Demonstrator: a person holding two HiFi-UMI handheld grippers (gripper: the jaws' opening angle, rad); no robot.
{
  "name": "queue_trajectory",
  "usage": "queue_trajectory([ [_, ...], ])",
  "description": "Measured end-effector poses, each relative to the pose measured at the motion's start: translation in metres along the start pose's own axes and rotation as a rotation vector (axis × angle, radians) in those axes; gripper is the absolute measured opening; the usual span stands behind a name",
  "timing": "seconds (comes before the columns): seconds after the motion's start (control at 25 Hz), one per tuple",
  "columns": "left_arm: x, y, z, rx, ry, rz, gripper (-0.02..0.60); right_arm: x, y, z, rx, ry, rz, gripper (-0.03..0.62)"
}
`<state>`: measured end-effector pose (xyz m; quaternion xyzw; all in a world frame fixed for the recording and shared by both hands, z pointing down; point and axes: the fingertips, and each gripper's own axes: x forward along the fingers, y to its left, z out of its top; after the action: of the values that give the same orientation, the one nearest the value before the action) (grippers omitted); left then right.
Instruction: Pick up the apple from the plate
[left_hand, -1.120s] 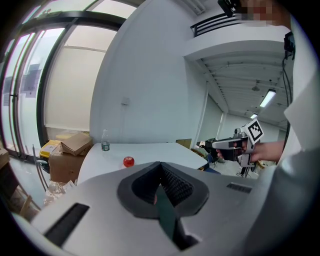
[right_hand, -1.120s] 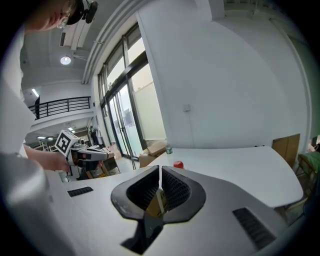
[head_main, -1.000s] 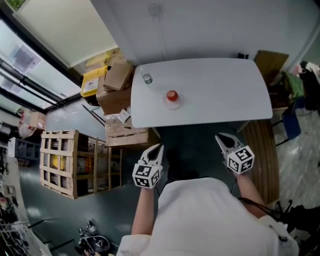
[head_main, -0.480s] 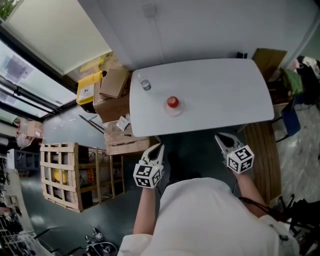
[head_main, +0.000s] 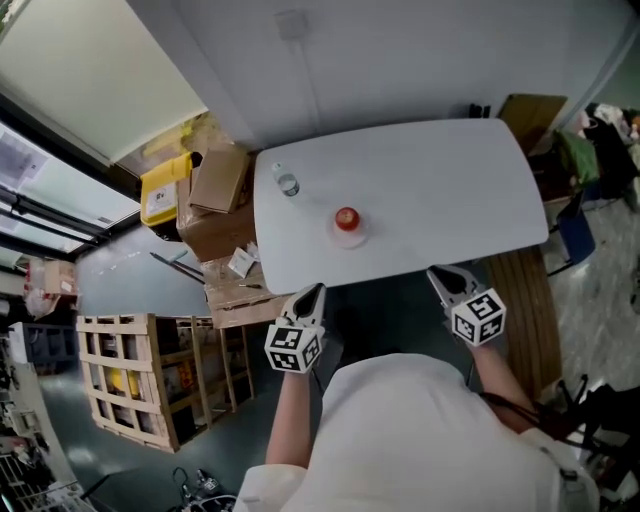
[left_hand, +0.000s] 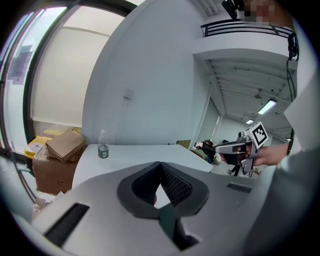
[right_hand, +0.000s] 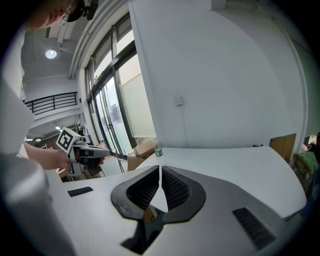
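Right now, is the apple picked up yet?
Not yet. Nothing looks done: the apple sits on its plate on the table. In hand: nothing; the left tool and right tool are both shut and empty, just short of the table's near edge. Left to do: reach the apple, open a tool, grip and lift.

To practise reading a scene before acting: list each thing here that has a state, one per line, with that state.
apple: resting on the plate, untouched.
water bottle: upright on the table, apart from the plate.
left claw: shut, empty, away from the apple.
right claw: shut, empty, away from the apple.
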<state>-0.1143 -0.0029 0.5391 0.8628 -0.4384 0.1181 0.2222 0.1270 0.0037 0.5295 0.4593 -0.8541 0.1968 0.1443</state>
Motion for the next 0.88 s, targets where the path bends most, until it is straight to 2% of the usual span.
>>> queue_trajectory([
  [0.88, 0.053, 0.089, 0.025, 0.052, 0.103, -0.171, 0.002, 0.097, 0.006, 0.032, 0.097, -0.003, -0.127, 0.038],
])
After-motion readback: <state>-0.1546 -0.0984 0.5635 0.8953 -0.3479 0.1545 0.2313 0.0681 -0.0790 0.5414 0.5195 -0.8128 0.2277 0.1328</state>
